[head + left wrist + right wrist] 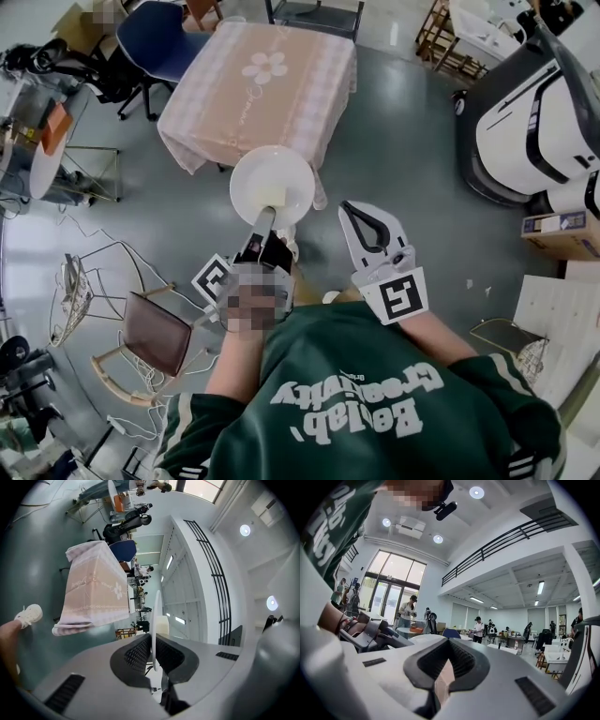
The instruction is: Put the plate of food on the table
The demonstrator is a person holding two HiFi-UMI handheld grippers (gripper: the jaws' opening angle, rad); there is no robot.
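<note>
A white plate (pixel 272 183) with a pale yellow piece of food (pixel 273 195) hangs over the grey floor, just in front of the near edge of the table with the pink cloth (pixel 267 80). My left gripper (pixel 265 218) is shut on the plate's near rim. In the left gripper view the plate (pixel 154 613) shows edge-on between the pads, with the food (pixel 163 625) beside it and the table (pixel 93 592) farther off. My right gripper (pixel 354 212) is to the right of the plate, shut and empty. Its closed jaw tips (pixel 449 641) point into the room.
A blue chair (pixel 159 37) stands at the table's far left. A wooden chair with a brown seat (pixel 155 333) is at my left. A large white machine (pixel 534 112) and a cardboard box (pixel 558 230) stand at the right. Several people (pixel 408 613) are across the room.
</note>
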